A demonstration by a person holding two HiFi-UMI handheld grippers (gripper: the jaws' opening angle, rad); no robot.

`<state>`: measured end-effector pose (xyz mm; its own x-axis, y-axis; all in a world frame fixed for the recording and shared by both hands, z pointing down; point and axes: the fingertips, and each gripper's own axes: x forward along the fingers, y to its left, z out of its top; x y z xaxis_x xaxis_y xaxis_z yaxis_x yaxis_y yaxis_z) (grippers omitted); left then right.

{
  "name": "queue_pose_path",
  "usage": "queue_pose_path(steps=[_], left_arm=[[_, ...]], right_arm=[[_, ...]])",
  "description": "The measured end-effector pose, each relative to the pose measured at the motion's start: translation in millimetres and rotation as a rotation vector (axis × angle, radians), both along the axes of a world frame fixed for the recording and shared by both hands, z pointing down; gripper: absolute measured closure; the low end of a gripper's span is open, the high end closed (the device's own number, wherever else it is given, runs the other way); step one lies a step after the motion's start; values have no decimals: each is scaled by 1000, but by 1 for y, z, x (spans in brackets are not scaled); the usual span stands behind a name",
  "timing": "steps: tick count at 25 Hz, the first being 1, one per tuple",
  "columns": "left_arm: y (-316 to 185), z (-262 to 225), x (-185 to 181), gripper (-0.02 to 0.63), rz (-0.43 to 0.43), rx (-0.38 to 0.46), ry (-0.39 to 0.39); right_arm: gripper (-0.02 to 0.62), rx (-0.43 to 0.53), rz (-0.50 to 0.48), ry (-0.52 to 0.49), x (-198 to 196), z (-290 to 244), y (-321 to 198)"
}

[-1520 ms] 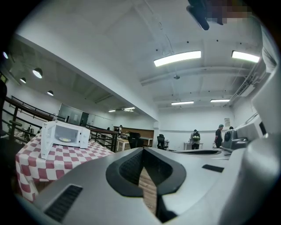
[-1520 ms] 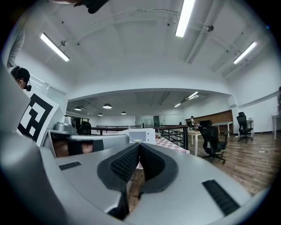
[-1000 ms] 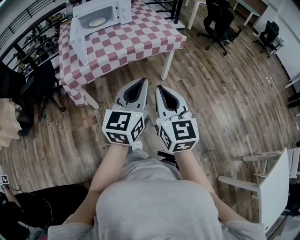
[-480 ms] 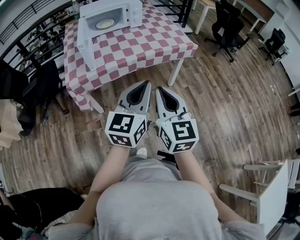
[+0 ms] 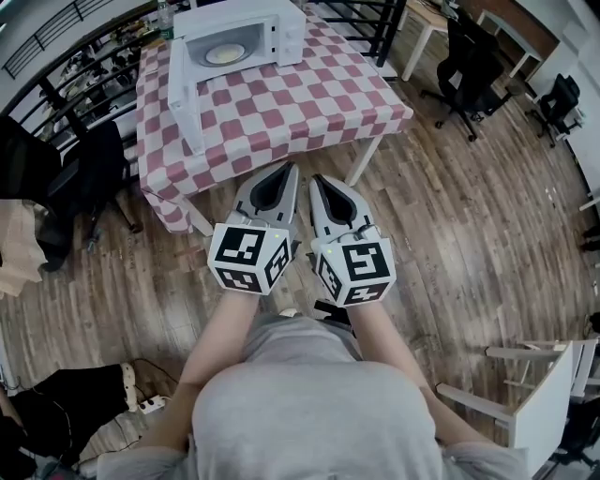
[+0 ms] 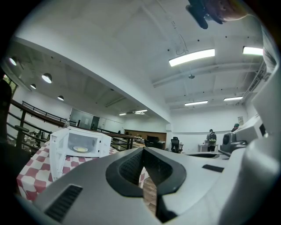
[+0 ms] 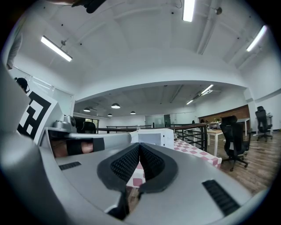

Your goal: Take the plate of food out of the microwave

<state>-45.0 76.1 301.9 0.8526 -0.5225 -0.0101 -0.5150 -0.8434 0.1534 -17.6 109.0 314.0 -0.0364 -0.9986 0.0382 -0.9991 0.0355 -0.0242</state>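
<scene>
I hold my left gripper (image 5: 289, 170) and right gripper (image 5: 318, 178) level, side by side at frame centre, pointing up-frame, each with jaws pressed together on nothing. Past a strip of wood floor (image 5: 441, 234), the checkered table (image 5: 300, 103) carries the microwave (image 5: 281, 28) at upper left. Its door (image 5: 185, 89) hangs open and the plate of food (image 5: 225, 53) lies flat inside.

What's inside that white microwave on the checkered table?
A plate with something pale yellow on it sits inside the microwave, whose door hangs open. What it is can't be made out from here, and the plate hides the floor under it.
</scene>
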Motion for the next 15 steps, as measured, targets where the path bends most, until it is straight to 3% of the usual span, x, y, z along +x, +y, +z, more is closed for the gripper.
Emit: queue_pose_path(steps=[15], left_arm=[[-46,11,1,603,-57,-33,4]], right_arm=[[569,-15,-46,-7,5,9,-44]])
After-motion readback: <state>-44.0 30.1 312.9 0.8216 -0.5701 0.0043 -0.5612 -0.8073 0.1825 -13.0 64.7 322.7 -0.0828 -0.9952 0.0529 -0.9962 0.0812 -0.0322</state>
